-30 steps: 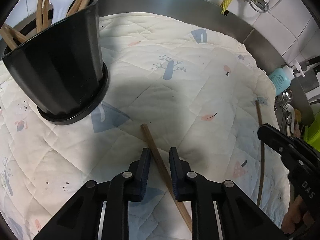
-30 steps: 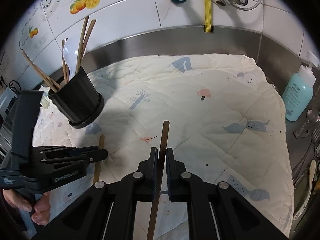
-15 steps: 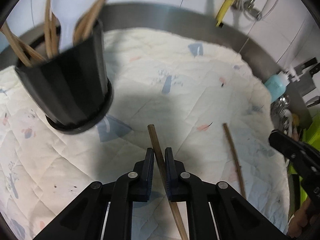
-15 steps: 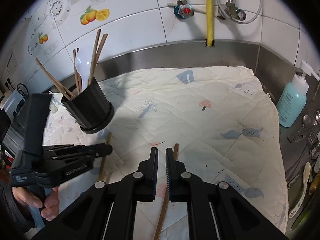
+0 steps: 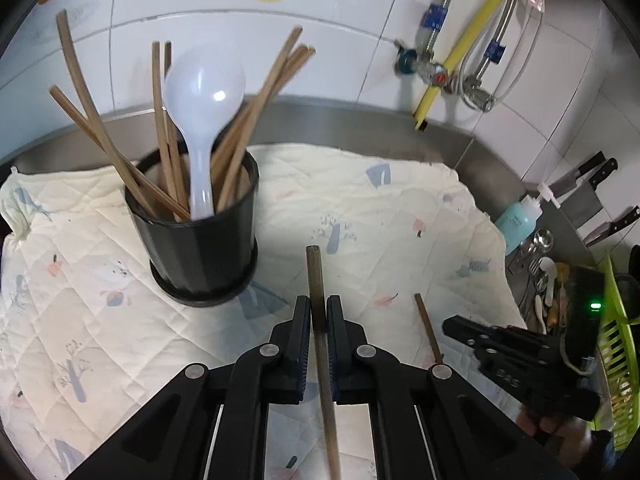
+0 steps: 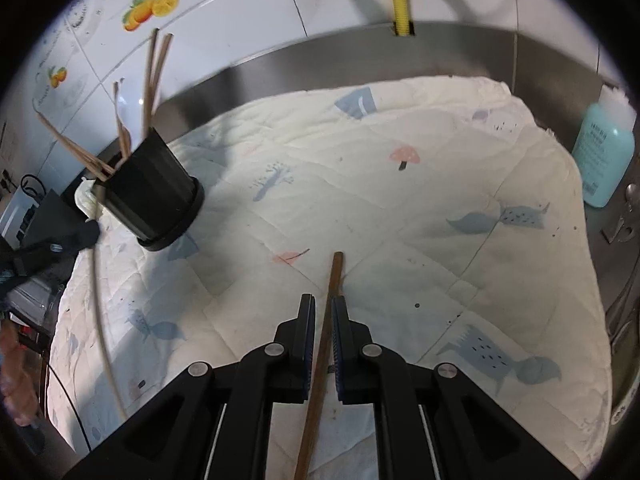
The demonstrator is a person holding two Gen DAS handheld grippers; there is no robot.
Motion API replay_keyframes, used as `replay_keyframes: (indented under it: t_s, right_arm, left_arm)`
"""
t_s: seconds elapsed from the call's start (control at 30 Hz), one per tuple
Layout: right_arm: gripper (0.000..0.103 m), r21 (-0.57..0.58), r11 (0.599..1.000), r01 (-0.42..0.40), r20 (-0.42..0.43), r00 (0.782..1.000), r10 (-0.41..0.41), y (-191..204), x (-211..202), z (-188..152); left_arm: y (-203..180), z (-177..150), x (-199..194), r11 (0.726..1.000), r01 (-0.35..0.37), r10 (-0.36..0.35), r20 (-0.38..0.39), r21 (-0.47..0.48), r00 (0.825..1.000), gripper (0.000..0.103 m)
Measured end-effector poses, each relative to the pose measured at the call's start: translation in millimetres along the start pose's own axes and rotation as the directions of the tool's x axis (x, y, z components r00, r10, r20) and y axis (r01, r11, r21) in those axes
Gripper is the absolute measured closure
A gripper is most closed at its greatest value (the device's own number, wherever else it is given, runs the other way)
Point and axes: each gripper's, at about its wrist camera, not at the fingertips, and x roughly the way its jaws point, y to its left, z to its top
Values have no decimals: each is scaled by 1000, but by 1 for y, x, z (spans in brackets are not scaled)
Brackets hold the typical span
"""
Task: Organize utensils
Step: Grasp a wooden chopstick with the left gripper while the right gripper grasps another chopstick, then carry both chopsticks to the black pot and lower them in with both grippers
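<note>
A black utensil cup [image 5: 198,248] stands on the quilted cloth [image 5: 380,216], holding several wooden chopsticks and a white spoon [image 5: 204,92]. My left gripper [image 5: 318,310] is shut on a wooden chopstick [image 5: 314,276], lifted above the cloth to the right of the cup. In the right wrist view, my right gripper [image 6: 323,314] straddles a second chopstick [image 6: 334,280] that lies on the cloth; its jaws stand slightly apart, the right pad close to the stick. The cup also shows in the right wrist view [image 6: 154,192], at the far left. The right gripper body shows in the left wrist view [image 5: 516,356].
A steel backsplash and tiled wall with pipes [image 5: 440,68] bound the far side. A teal soap bottle [image 6: 604,152] stands at the right edge of the cloth. Spoons and forks [image 5: 540,276], knives and a green rack [image 5: 620,344] lie to the right.
My left gripper shut on its chopstick and lifted it off the cloth, tilting up toward the cup. My right gripper let go of its chopstick, rose, then came back down around it.
</note>
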Motion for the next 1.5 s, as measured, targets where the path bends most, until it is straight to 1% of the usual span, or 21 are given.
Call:
replay_keyframes:
  t_s: [0.07, 0.1, 0.13, 0.2, 0.33, 0.37, 0.4, 0.43, 0.47, 0.5, 0.7, 0.87, 1.0, 1.2, 1.3, 1.33, 1.4, 1.43, 1.5]
  right_arm:
    - [87, -1, 1000, 4, -18, 1000, -4, 1, 7, 0]
    - [82, -7, 1000, 11, -25, 1000, -11, 2, 10, 0]
    - [80, -12, 1000, 16, -28, 999, -16, 3, 13, 0]
    - [80, -12, 1000, 10, -38, 999, -11, 4, 18, 1]
    - [80, -31, 999, 34, -64, 997, -36, 7, 29, 2]
    - [80, -47, 998, 46, -59, 997, -49, 9, 30, 3]
    - [83, -63, 996, 63, -63, 996, -67, 11, 31, 3]
    - [90, -82, 993, 86, -63, 994, -91, 14, 32, 3]
    - [92, -99, 990, 105, -62, 992, -111, 16, 33, 4]
    - [92, -106, 989, 108, -62, 992, -115, 16, 33, 4]
    - [94, -126, 987, 95, -28, 995, -100, 25, 22, 5]
    - [94, -131, 989, 73, 54, 996, -66, 37, -9, 11]
    - [94, -140, 989, 54, 124, 992, -37, 46, -35, 19]
    - [94, -145, 989, 22, 224, 975, 12, 59, -68, 37]
    - [94, -145, 989, 7, 266, 963, 32, 64, -80, 45]
    - [94, -145, 989, 5, 274, 961, 35, 66, -82, 46]
    - [94, -144, 990, 2, 296, 954, 41, 69, -88, 51]
    - [94, -143, 990, -2, 302, 952, 46, 71, -89, 53]
    - [94, -143, 990, -4, 314, 948, 50, 76, -92, 56]
  left_arm:
    - [1, 1, -7, 1000, 3, -3, 9, 3, 1000, 96]
    - [2, 1, -8, 1000, 5, -5, 11, 5, 1000, 96]
    - [2, 2, -11, 1000, 7, -7, 15, 6, 1000, 96]
    - [3, 3, -13, 1000, 7, -7, 18, 6, 1000, 96]
    - [6, 5, -19, 1000, 14, -14, 25, 6, 1000, 96]
    - [5, 7, -19, 1000, 14, -14, 28, 6, 1000, 96]
    - [5, 7, -20, 1000, 15, -15, 31, 4, 999, 96]
    - [6, 8, -23, 1000, 20, -20, 36, 2, 999, 96]
    - [6, 9, -25, 1000, 22, -22, 40, 2, 999, 96]
    - [6, 10, -28, 1000, 23, -23, 47, 3, 999, 96]
    - [8, 18, -53, 999, 32, -32, 96, 1, 995, 96]
    - [13, 33, -87, 999, 32, -30, 177, -5, 984, 96]
    - [19, 48, -118, 999, 33, -28, 251, -16, 968, 96]
    - [30, 79, -162, 999, 15, -3, 364, -29, 931, 96]
    - [37, 97, -178, 999, 1, 14, 422, -35, 907, 96]
    - [39, 104, -182, 999, -18, 32, 447, -35, 894, 96]
    - [43, 115, -185, 998, -42, 54, 472, -37, 880, 96]
    - [45, 121, -185, 997, -65, 73, 494, -34, 866, 96]
    - [49, 127, -182, 995, -96, 100, 512, -34, 853, 96]
